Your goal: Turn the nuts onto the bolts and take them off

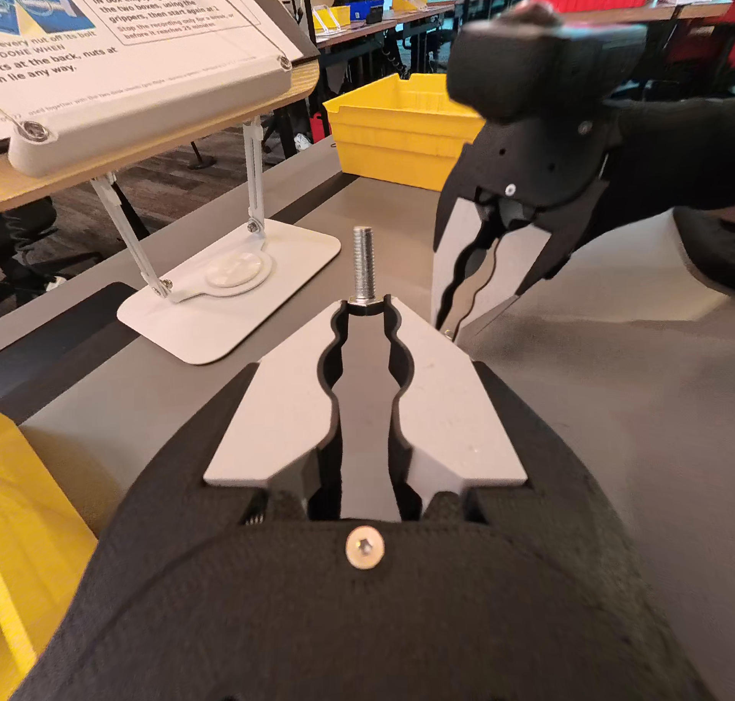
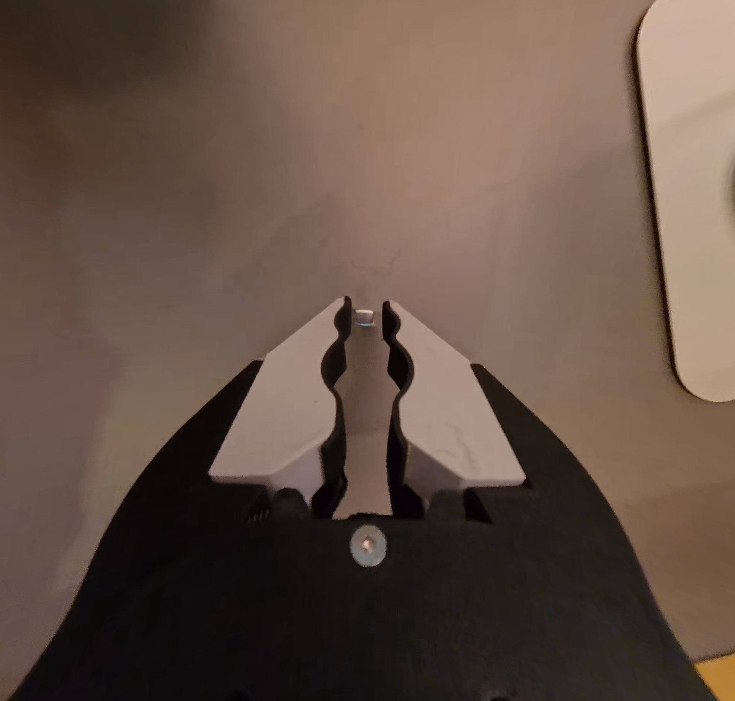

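My left gripper (image 1: 365, 304) is shut on the hex head of a silver bolt (image 1: 364, 260); the threaded shaft stands upright above the fingertips, with no nut on it. My right gripper (image 2: 365, 316) points down at the grey table (image 2: 238, 165) and is shut on a small silver nut (image 2: 364, 318) at its tips. In the left wrist view the right gripper (image 1: 447, 330) hangs to the right of the bolt and a little nearer, tips down close to the table, with the nut (image 1: 448, 332) just showing at the tips.
A white stand base (image 1: 222, 304) holds a tilted instruction board (image 1: 139, 46) at the left; its base edge (image 2: 696, 165) shows in the right wrist view. A yellow bin (image 1: 397, 133) stands behind the bolt. Another yellow bin (image 1: 32, 542) is at the near left. The tips of one gripper are about 12 cm away from the tips of the other.
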Tool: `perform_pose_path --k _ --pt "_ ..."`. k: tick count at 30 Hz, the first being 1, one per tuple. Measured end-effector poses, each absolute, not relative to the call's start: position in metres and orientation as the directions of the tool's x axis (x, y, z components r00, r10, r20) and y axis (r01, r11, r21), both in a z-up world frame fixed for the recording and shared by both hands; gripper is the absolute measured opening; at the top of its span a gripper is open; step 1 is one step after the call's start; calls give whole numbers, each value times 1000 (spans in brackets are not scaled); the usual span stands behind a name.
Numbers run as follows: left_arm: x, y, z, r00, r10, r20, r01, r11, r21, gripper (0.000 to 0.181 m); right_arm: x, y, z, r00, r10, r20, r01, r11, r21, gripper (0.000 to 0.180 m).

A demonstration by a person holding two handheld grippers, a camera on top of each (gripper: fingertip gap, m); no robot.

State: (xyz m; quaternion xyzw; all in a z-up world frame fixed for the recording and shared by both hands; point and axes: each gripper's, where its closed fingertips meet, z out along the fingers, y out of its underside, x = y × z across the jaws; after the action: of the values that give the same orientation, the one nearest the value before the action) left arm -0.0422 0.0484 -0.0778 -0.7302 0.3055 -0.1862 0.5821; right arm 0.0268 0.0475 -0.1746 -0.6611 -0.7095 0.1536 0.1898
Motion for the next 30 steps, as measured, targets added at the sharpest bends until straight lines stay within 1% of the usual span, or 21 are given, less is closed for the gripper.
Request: perform_pose_path --k 2,4,8,9,11,12,16,18,20,21,23,25,26,29,30 --pt "-41 50 -77 742 -665 -83 -227 -133 -965 16 30 49 -180 -41 997 64 887 66 -457 8" --pt "-39 50 -78 738 -670 -80 -226 -134 -965 15 33 47 -181 -36 999 41 879 51 -475 4" --pt "-38 50 -80 737 -671 -82 -230 -136 -964 16 43 43 -174 -2 1000 7 852 5 -524 3" --pt "-38 50 -80 737 -671 -79 -229 -138 -964 16 49 45 -174 15 1000 6 852 -10 -524 3" --pt "-38 51 -82 739 -669 -81 -234 -142 -962 16 63 49 -177 54 998 16 873 -40 -485 3" --pt "-37 51 -81 738 -670 -78 -231 -143 -962 16 68 49 -177 56 998 26 881 -37 -471 0" --pt "-36 50 -82 736 -671 -88 -245 -143 -959 16 71 51 -168 97 995 23 851 -71 -520 0" --pt "-35 50 -83 734 -674 -86 -246 -145 -958 16 83 61 -169 166 986 33 854 -127 -504 1" --pt "-35 51 -84 734 -673 -87 -250 -149 -957 16 89 59 -168 175 985 5 839 -146 -524 1" --pt "-34 51 -85 733 -675 -85 -248 -150 -957 16 90 57 -167 164 986 -8 830 -142 -540 2" --pt "-34 52 -86 732 -677 -75 -241 -154 -958 16 93 53 -170 156 988 -22 837 -144 -528 21" --pt "-32 53 -87 730 -679 -73 -241 -156 -958 16 93 51 -172 156 988 -19 835 -142 -532 23" --pt "-31 53 -87 729 -680 -74 -242 -155 -958 16 91 50 -173 158 987 -33 829 -150 -538 23" --pt "-29 53 -88 726 -683 -78 -249 -156 -956 16 88 50 -182 153 987 -36 842 -150 -519 6" --pt "-29 54 -89 726 -683 -82 -254 -155 -955 16 87 48 -184 144 988 -49 844 -149 -515 6"
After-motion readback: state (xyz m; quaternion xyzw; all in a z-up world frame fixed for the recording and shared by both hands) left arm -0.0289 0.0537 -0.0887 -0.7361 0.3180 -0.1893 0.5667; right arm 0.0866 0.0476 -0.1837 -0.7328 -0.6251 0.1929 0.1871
